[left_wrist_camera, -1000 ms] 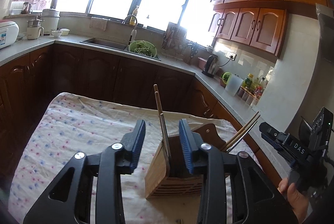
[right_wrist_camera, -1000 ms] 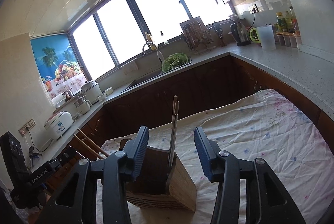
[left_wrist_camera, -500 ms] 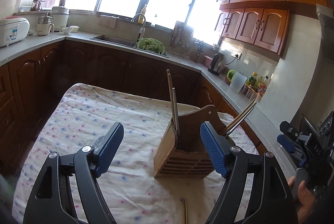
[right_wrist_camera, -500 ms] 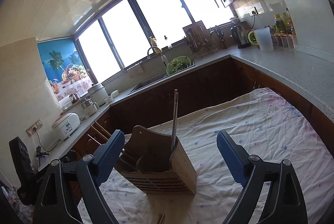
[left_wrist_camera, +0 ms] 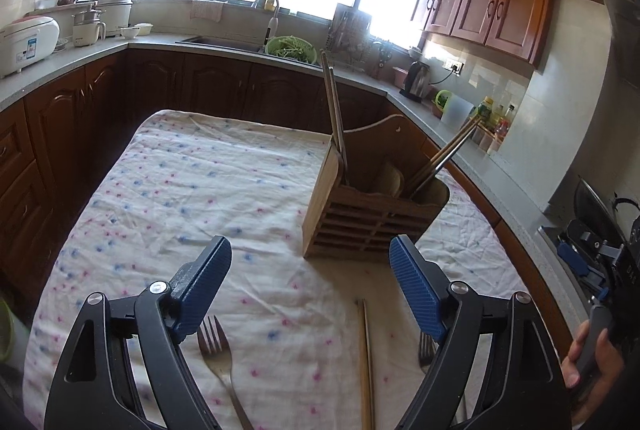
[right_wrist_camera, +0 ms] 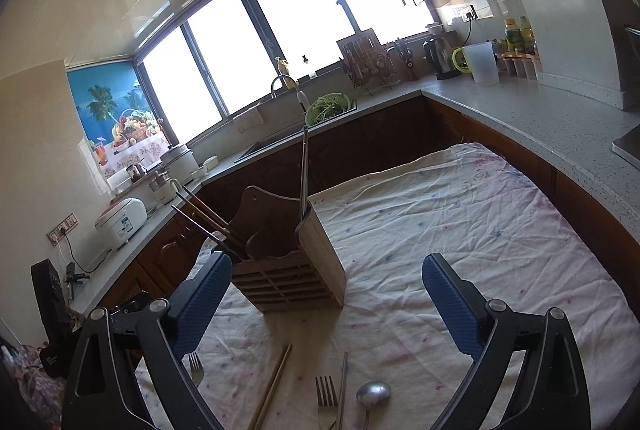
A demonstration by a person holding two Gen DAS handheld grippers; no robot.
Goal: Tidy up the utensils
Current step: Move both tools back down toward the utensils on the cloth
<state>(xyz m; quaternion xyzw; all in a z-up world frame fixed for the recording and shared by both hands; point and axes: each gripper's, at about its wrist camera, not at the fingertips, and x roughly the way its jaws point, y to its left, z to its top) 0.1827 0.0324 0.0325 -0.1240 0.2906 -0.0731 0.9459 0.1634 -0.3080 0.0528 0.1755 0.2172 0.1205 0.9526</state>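
A wooden utensil holder stands on the flowered tablecloth; it also shows in the right wrist view. Chopsticks stand upright in it, and another pair leans right. My left gripper is open and empty, in front of the holder. A fork and chopsticks lie on the cloth beneath it. My right gripper is open and empty, also pulled back from the holder. A fork, spoon and chopsticks lie beneath it.
Dark wooden cabinets and a grey counter wrap around the table. A sink with a green colander sits under the windows. A kettle and bottles stand on the right counter. The person's hand holds the right gripper at the table's right edge.
Both grippers have opened wide, let go of the upright chopsticks in the holder, and pulled back. Loose forks, spoon and chopsticks on the cloth have come into view.
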